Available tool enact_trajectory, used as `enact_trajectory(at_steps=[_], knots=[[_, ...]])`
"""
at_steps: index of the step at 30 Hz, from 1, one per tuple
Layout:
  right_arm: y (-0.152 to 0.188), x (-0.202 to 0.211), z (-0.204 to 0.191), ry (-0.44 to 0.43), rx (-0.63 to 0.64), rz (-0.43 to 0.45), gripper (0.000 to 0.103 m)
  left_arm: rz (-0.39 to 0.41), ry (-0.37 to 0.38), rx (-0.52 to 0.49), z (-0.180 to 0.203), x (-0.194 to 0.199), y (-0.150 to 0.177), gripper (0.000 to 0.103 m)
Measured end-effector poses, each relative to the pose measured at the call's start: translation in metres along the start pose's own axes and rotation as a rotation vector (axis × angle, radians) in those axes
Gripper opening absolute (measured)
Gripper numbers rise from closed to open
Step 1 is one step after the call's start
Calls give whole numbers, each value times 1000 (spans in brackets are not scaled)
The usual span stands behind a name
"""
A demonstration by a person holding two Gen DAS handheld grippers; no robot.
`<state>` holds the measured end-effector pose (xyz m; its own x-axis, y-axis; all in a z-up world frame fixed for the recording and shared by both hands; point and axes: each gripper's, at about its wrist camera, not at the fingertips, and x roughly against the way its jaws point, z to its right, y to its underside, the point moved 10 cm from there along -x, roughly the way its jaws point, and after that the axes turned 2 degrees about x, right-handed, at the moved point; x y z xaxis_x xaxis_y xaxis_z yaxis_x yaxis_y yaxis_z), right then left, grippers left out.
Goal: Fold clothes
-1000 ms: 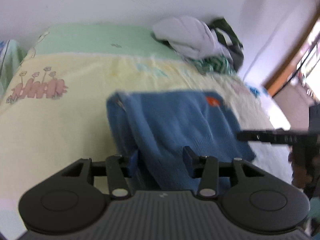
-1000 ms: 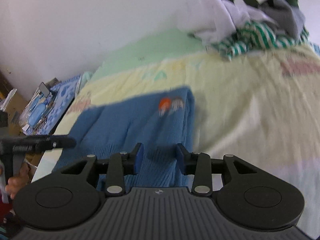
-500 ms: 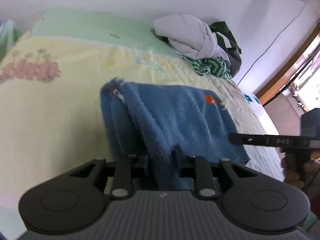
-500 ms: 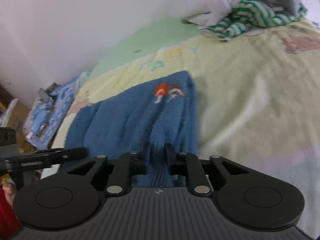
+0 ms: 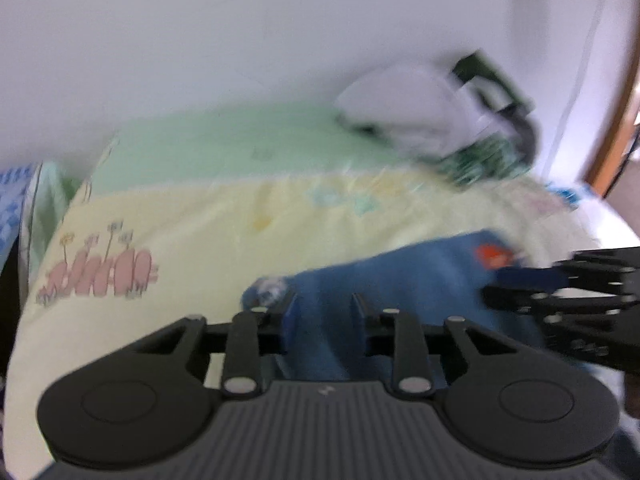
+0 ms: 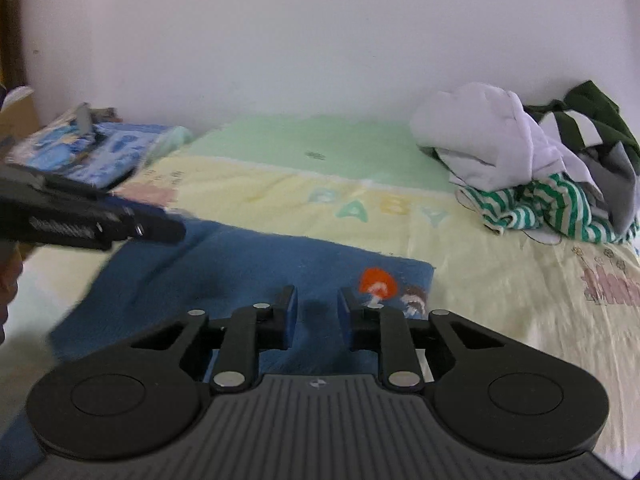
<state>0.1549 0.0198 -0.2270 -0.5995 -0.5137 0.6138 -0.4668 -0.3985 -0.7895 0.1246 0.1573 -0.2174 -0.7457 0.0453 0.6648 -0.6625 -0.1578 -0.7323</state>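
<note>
While the blue knit sweater (image 6: 248, 268) lies flat on the yellow baby blanket (image 6: 472, 280), near its front edge, the right gripper (image 6: 317, 304) and left gripper (image 5: 322, 312) hover over it with jaws closing; each keeps a visible gap and appears to pinch no cloth. A good fold probably calls for both grippers to seize matching points on one edge, lift together and lay the layer squarely. The pile of unfolded clothes (image 6: 528, 168) lies well apart.
</note>
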Motion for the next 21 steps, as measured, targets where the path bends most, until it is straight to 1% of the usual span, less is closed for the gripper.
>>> enact_trajectory(at_steps=[1, 2, 3, 5, 7, 8, 9, 11, 12, 14, 15, 17, 18, 19, 20, 21], knots=[[2, -6, 3, 0, -6, 1, 23, -2, -3, -8, -4, -6, 3, 24], [4, -10, 5, -3, -9, 14, 23, 21, 7, -17, -6, -6, 4, 24], [6, -14, 7, -5, -12, 26, 23, 18, 11, -20, -6, -7, 4, 24], [4, -12, 7, -4, -14, 14, 23, 11, 17, -30, -5, -4, 2, 24], [0, -2, 4, -19, -21, 1, 23, 3, 22, -41, -3, 0, -3, 21], [0, 10, 1, -44, -21, 13, 23, 2, 28, -46, -2, 3, -5, 22], [0, 23, -2, -72, -20, 28, 23, 11, 38, -49, 0, 9, -5, 25], [10, 37, -6, -92, -12, 3, 23, 7, 23, -87, 4, 13, 3, 27], [19, 38, -7, -87, -9, -26, 24, 1, 11, -112, 7, 12, 9, 28], [36, 35, -7, -71, 9, -36, 24, 11, -21, -171, 13, 11, 18, 29], [38, 34, -7, -68, 18, -19, 25, 16, -33, -199, 16, 12, 18, 28], [34, 35, -5, -56, -17, -34, 25, 28, -50, -251, 23, 15, 18, 27], [30, 39, -4, -54, -55, -38, 25, 38, -37, -262, 26, 22, 17, 28], [27, 47, -5, -62, -87, -24, 25, 48, -24, -271, 29, 29, 16, 29], [25, 56, -7, -72, -110, -2, 25, 58, -7, -273, 32, 39, 18, 34], [27, 62, -9, -67, -118, -2, 25, 63, 11, -277, 36, 48, 21, 42]])
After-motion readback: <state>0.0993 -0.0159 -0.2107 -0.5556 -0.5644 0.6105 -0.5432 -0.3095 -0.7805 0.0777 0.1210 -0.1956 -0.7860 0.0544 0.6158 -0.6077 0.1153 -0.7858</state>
